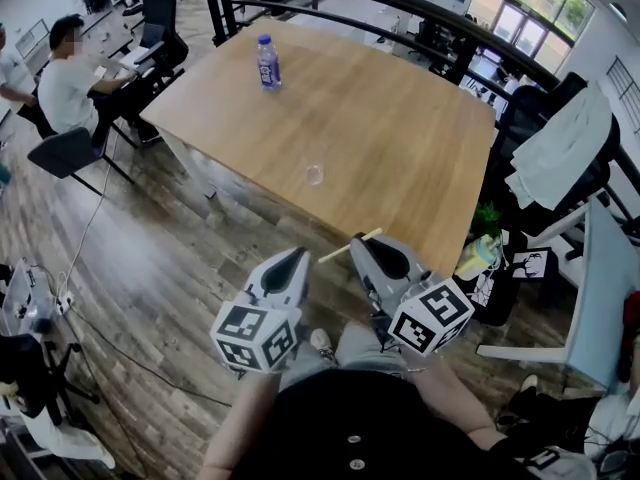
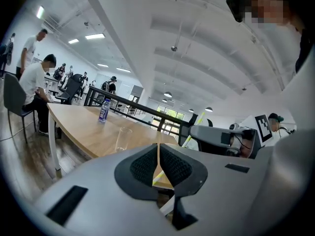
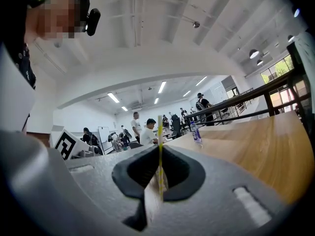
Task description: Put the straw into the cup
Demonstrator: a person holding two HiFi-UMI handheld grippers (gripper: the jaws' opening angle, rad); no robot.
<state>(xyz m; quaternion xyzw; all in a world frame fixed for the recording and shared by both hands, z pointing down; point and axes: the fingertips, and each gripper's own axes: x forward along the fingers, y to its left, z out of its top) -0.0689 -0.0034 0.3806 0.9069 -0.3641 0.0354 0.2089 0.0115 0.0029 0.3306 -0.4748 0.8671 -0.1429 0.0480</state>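
Right gripper (image 1: 357,242) pinches the straw (image 1: 338,252), well short of the cup (image 1: 314,174); left gripper (image 1: 299,256), equally short, jaws pressed together, empty.

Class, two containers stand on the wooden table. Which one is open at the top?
The clear cup, out in the middle of the table. The other, a blue-labelled bottle, is capped and stands by the far edge.

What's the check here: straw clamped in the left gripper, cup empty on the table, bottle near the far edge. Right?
One error: the straw is clamped in the right gripper, not the left, as the right gripper view shows. The left gripper is shut on nothing. The cup stands empty on the table, bottle near the far edge.
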